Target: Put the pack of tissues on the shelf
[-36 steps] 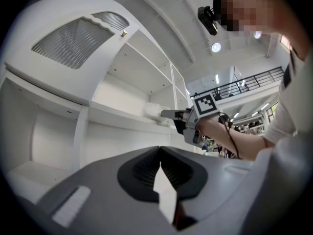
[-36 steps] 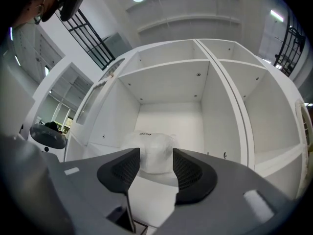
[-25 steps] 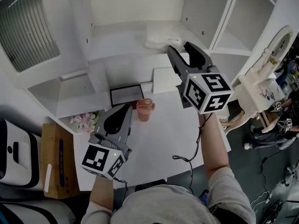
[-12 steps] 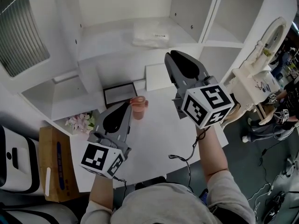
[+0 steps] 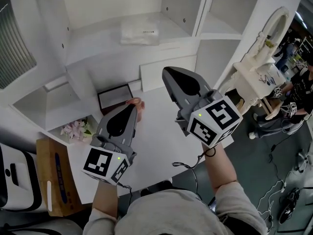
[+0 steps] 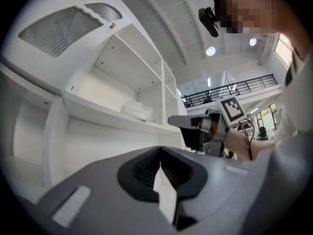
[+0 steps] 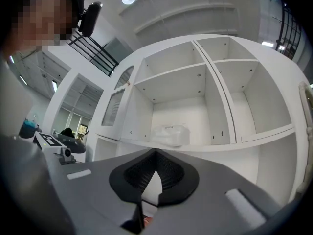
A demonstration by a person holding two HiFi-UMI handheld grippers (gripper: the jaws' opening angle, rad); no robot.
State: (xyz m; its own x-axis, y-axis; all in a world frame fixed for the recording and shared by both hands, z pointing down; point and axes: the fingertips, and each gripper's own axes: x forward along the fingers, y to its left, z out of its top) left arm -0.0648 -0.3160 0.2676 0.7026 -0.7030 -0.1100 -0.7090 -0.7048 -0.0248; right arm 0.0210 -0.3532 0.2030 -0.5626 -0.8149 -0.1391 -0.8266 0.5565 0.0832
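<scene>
The left gripper [image 6: 160,153] fills the bottom of the frame, its grey jaws drawn together at the tips, with only a sliver of white showing between the ribbed black pads [image 6: 142,169] lower down and nothing held there. Beyond them stands a white shelf [image 6: 98,112] with open compartments, and the pack of tissues [image 6: 138,109] lies on its board (a crumpled, pale bundle). To the right, the right gripper [image 6: 174,120] points toward the shelf, seen side-on; its jaws have just been closing and nothing shows between them. A hand [image 6: 238,140] holds it below its marker cube [image 6: 231,108]. A slatted vent grille [image 6: 63,23] sits at upper left.
</scene>
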